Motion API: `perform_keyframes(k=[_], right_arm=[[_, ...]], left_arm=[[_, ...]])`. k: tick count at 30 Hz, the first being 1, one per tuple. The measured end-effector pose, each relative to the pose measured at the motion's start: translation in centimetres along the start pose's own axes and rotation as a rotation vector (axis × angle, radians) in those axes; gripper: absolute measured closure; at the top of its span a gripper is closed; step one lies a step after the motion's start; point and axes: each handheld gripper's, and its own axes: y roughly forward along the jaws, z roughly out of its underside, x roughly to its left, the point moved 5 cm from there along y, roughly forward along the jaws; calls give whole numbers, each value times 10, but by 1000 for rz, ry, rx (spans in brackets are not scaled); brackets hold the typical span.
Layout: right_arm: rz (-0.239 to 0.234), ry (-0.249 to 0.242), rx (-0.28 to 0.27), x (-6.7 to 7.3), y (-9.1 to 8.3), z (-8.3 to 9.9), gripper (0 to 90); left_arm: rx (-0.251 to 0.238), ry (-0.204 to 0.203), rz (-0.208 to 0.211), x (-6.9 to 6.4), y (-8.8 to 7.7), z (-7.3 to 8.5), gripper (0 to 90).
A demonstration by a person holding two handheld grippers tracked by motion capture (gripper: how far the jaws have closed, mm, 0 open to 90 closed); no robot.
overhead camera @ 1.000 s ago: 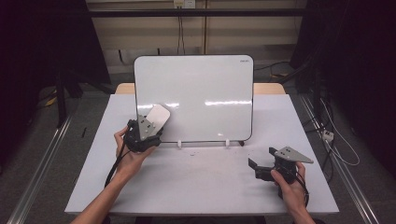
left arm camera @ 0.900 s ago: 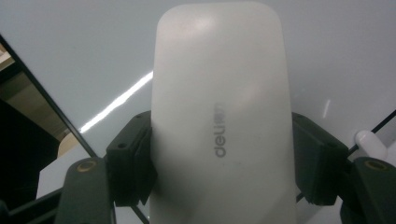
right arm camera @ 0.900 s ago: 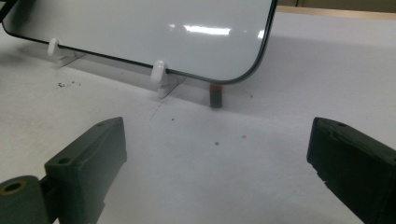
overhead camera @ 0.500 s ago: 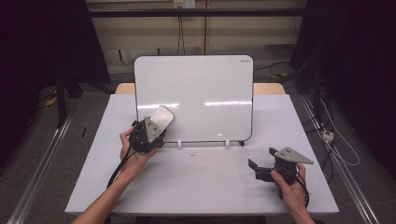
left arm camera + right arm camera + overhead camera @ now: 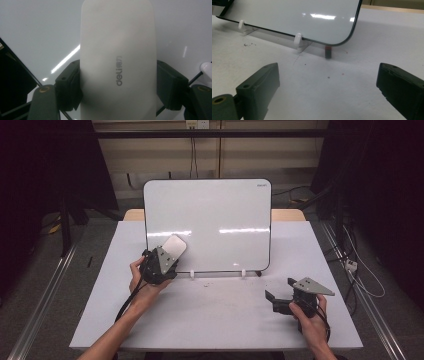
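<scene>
A white eraser (image 5: 174, 245) marked "deli" (image 5: 117, 62) lies flat against the lower left of the upright whiteboard (image 5: 215, 215). My left gripper (image 5: 168, 254) is shut on it, a pad on each long side in the left gripper view (image 5: 117, 87). Its jaws have just been opening a little, with the eraser still between them and touching both pads. My right gripper (image 5: 280, 295) rests on the table at the front right, open with nothing between its pads (image 5: 327, 85). It points toward the board's lower right corner (image 5: 347, 37).
The whiteboard stands on white clip feet (image 5: 191, 273) on the white table (image 5: 210, 320). A small dark block (image 5: 328, 52) sits under the board's right corner. Beyond the table are dark curtains, cables on the floor and metal rails at both sides.
The left gripper with the eraser has shifted slightly to the right along the board's lower left. The right gripper has not moved.
</scene>
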Motion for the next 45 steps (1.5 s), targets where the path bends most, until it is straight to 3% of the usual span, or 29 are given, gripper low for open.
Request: perform_keyframes(k=[12,20,22,30,34,36,40,43,45], right_arm=[[-3,-6,5,3,2,0,46],[1,-7,-4,1,-2,0,46],[4,-9,-5,0,-2,0,46],[-4,-14,-5,2,-3,0,46],[-3,-7,-7,0,-4,1,46],[-2,-7,-9,-1,-4,1,46],[-1,-5,-7,0,-4,1,46],[2,-7,-5,0,-3,1,46],[2,-5,-4,1,-3,0,46]], left_arm=[[2,-19,15,3,1,2,169],[-38,-47,39,0,-2,-3,64],[-43,-64,49,1,-3,-4,63],[-54,-212,98,15,-11,-5,63],[-79,-238,106,21,-18,-11,66],[-91,-244,132,22,-22,-15,65],[-101,-318,189,19,-31,-21,61],[-105,-319,210,18,-38,-21,42],[-114,-348,234,18,-43,-22,36]])
